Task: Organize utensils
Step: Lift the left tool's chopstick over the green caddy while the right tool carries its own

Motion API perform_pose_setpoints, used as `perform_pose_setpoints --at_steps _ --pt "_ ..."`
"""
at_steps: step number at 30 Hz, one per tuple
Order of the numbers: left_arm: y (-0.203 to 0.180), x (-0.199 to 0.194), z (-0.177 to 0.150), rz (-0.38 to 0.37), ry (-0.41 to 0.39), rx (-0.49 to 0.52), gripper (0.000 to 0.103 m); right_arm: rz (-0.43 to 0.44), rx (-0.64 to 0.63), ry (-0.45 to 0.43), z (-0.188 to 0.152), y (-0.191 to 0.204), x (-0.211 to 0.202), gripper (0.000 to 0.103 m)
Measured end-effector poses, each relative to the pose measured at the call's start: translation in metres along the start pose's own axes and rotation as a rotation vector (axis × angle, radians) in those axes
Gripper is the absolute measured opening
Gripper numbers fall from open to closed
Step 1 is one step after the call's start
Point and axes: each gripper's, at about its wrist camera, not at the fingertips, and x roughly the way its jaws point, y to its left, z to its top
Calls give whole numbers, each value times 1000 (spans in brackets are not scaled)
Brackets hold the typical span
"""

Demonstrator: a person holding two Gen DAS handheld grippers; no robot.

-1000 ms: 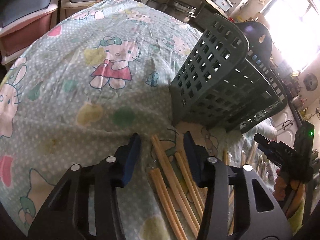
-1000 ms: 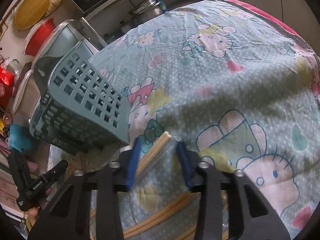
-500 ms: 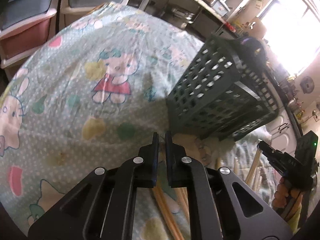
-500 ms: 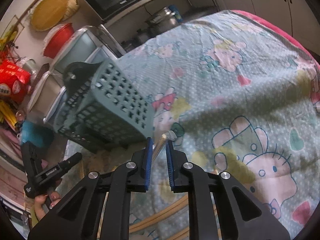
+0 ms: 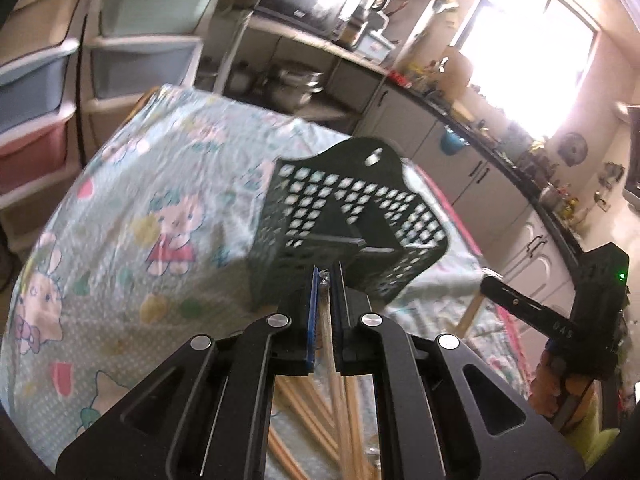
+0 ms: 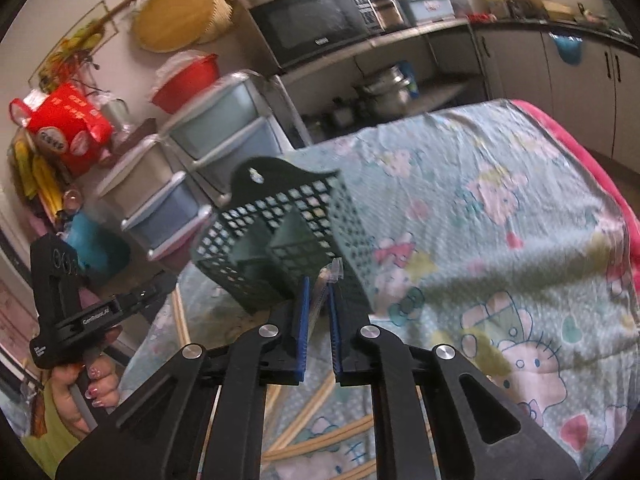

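Observation:
My left gripper [image 5: 328, 277] is shut on a wooden chopstick pair [image 5: 330, 322] and holds it above the cloth. My right gripper [image 6: 318, 285] has its jaws closing the last bit onto a plastic-wrapped chopstick pair [image 6: 325, 276], whose tip pokes out past the pads. A dark green perforated utensil basket [image 5: 340, 216] [image 6: 288, 232] stands upright just beyond both grippers, its divided top open. Several loose chopsticks [image 5: 308, 404] [image 6: 316, 446] lie on the cloth below. In each wrist view the other gripper shows at the side, with a stick hanging from it.
A cartoon-print cloth [image 5: 132, 216] [image 6: 500, 240] covers the table. Stacked plastic drawers [image 5: 44, 92] [image 6: 168, 184] stand beyond its far edge. A counter with a microwave [image 6: 312, 28] and pots runs behind. A hand [image 6: 92, 380] holds the left gripper.
Both grippers went from open over chopsticks on the cloth to shut on them. Both have risen, so the basket's open top now shows from above.

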Motion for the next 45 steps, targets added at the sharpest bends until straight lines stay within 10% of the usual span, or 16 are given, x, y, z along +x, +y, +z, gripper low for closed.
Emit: perform_pose_setpoints --at_steps 45 --pt "-90 -83 130 36 -421 177 2 -23 -161 -445 131 59 -68 6"
